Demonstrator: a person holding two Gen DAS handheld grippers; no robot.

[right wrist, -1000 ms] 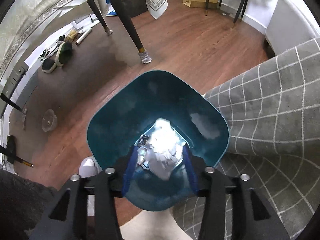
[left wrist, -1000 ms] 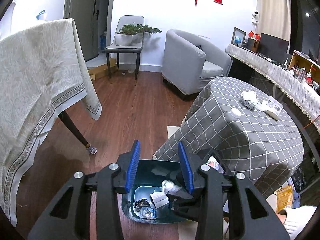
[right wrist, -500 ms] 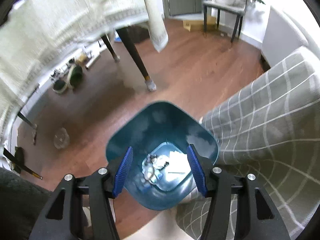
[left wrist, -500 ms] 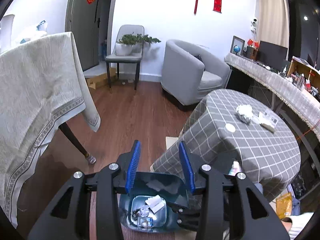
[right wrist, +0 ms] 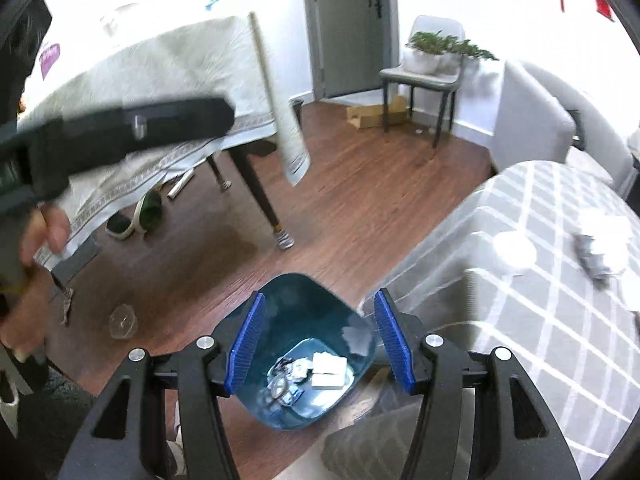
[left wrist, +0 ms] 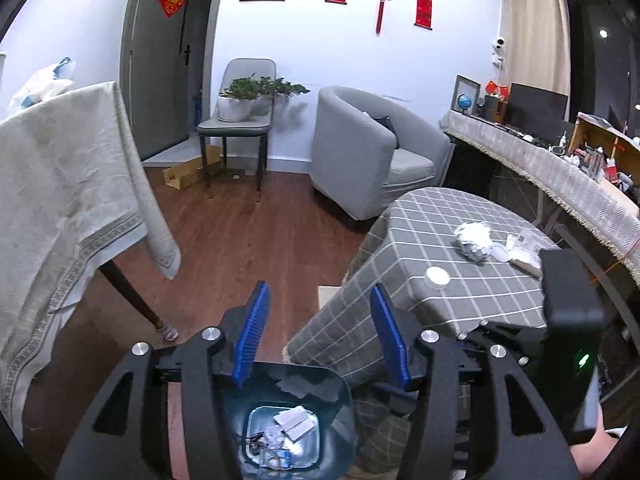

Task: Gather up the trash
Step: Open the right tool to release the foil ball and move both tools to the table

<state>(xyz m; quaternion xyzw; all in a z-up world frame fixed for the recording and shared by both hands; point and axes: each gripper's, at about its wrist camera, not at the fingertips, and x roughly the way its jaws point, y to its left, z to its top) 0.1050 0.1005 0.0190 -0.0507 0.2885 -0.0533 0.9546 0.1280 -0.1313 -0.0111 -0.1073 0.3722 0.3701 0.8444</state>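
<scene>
Meanwhile, both claws part-open w/ nothing between: left gripper jaws just widened, right gripper jaws too. Teal bin directly below the tips. Crumpled tissue wad ahead-right on checked table, beside a white lid; prob. light, soft, squashable — pinch mid-bulk. Cloth surface soft, may snag. Wood floor, armchair beyond.

Open wooden floor is lying free at the middle. The draped surface and its leg are blocking the left; the checked surface is crowding the near bin from the right.
</scene>
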